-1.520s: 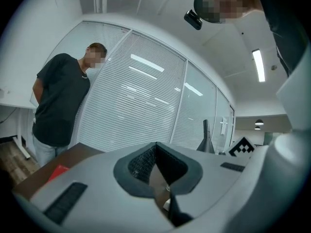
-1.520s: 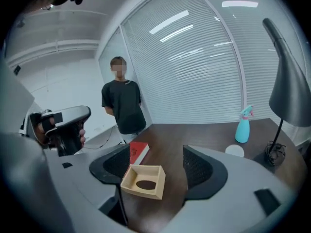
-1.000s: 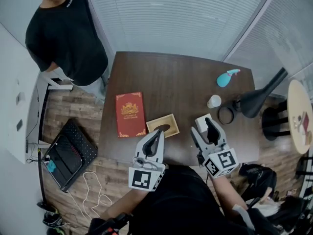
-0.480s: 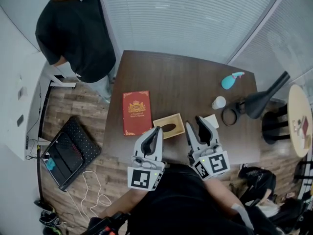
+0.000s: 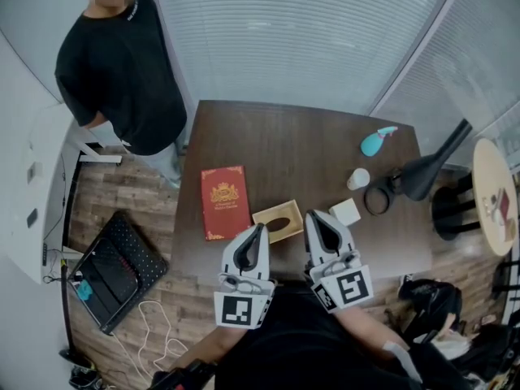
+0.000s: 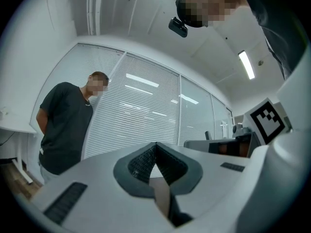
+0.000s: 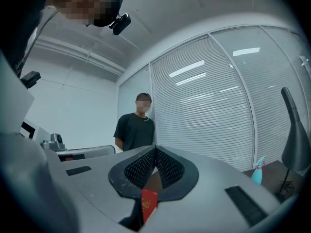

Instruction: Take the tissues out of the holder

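Observation:
The tan wooden tissue holder (image 5: pixel 278 220) with a dark oval slot lies near the front edge of the brown table (image 5: pixel 301 145). No tissue shows sticking out of the slot. My left gripper (image 5: pixel 261 228) is shut, its tips just at the holder's near left corner. My right gripper (image 5: pixel 314 217) is shut with nothing between its fingers, and its tips sit beside the holder's right end. A white square piece (image 5: pixel 345 211) lies flat just right of it. In the gripper views, the left gripper (image 6: pixel 155 144) and right gripper (image 7: pixel 155 149) both show their pads pressed together.
A red book (image 5: pixel 225 201) lies left of the holder. At the right stand a white cup (image 5: pixel 357 179), a black ring (image 5: pixel 376 197), a black lamp (image 5: pixel 422 173) and a teal spray bottle (image 5: pixel 376 141). A person in a black shirt (image 5: pixel 118 71) stands beyond the table's far left corner.
My right gripper has moved left from over the white square piece to the holder's right end, and its jaws have gone from open to shut. The left gripper has hardly moved.

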Demonstrator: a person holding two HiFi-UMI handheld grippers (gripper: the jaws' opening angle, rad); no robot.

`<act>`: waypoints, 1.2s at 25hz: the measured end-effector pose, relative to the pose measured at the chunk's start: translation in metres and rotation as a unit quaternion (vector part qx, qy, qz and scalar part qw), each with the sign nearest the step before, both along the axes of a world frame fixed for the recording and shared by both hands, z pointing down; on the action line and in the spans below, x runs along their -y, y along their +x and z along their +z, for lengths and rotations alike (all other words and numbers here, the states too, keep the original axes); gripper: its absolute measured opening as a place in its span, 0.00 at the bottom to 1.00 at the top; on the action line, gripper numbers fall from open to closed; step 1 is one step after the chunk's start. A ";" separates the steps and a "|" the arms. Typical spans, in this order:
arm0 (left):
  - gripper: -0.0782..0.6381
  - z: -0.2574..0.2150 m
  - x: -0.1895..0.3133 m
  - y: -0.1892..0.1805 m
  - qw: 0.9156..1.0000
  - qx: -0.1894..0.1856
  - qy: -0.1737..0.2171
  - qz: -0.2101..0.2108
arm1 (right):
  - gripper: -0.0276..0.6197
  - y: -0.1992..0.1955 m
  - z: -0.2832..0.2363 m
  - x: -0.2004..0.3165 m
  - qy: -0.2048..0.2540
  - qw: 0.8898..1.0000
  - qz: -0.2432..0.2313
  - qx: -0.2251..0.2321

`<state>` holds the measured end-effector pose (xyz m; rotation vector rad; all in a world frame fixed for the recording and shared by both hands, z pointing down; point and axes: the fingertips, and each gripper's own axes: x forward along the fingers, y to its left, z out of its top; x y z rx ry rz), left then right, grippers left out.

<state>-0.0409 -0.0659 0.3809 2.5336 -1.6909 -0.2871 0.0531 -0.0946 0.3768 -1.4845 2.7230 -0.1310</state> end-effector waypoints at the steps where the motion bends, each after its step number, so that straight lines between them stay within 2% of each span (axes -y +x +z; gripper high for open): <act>1: 0.11 0.000 0.000 0.001 1.000 0.001 0.000 0.001 | 0.06 -0.001 0.000 -0.001 0.002 1.000 0.001 -0.004; 8: 0.11 0.001 0.001 0.004 1.000 0.019 0.005 -0.002 | 0.06 0.000 0.001 -0.001 0.011 1.000 0.007 -0.018; 14: 0.11 0.004 0.003 0.001 1.000 0.014 0.003 -0.002 | 0.06 -0.003 -0.001 -0.002 0.021 1.000 0.005 -0.015; 20: 0.11 0.005 0.007 0.000 1.000 0.012 -0.004 -0.008 | 0.06 -0.003 -0.007 -0.002 0.052 0.998 0.010 -0.039; 30: 0.11 0.009 0.008 -0.001 1.000 0.007 -0.011 -0.018 | 0.06 0.003 -0.004 0.002 0.050 0.998 0.012 -0.048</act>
